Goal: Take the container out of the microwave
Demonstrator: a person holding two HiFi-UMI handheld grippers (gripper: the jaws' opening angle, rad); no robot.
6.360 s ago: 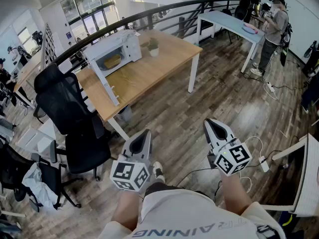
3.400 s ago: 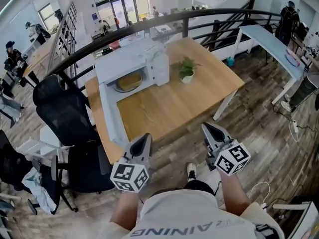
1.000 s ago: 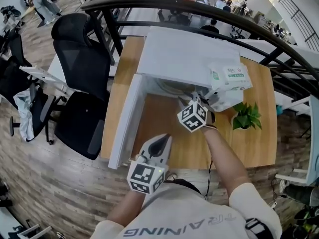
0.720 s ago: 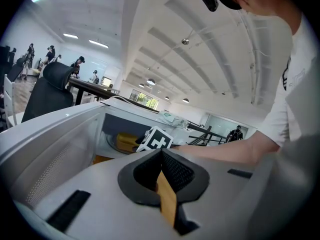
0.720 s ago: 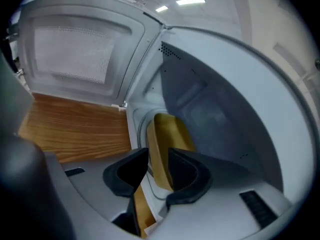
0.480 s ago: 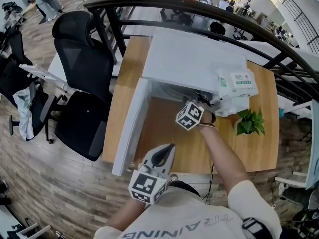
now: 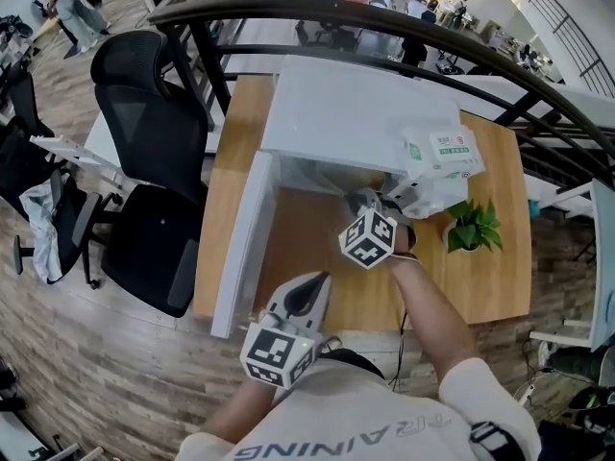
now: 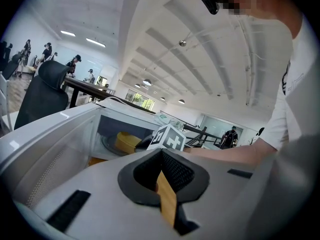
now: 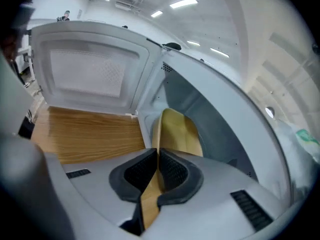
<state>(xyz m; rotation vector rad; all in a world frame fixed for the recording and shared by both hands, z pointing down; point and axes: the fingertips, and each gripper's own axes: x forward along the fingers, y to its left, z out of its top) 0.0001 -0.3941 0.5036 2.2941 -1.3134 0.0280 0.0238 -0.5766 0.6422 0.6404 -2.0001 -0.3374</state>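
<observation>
Closed down now: the right gripper's (image 9: 158, 170) jaws, held at the microwave's (image 7: 356, 113) mouth a second back, have just been brought together on the near rim of the container (image 9: 177, 134). The yellow container is seen inside the cavity, resting on the glass plate (image 8: 107, 143), and as far as can be judged it is not yet lifted. Its rim is pinched thin between the pads, so the grip is taken at one edge only.

The door (image 7: 240, 248) is swung fully open toward the near left corner of the table (image 7: 485, 291), and the microwave itself is set at the far left of the tabletop. The left gripper (image 7: 309, 294) is held back over the near edge, jaws together on nothing, pointed at the opening. A plant (image 7: 471, 227) is stood toward the right edge, just beside the microwave.

The grasp is judged made and the withdrawal is what is left. A slight lift and a straight, level pull toward the near edge is called for next. The container must be kept from tipping on its one-edge hold and from being caught on the cavity's sill.
</observation>
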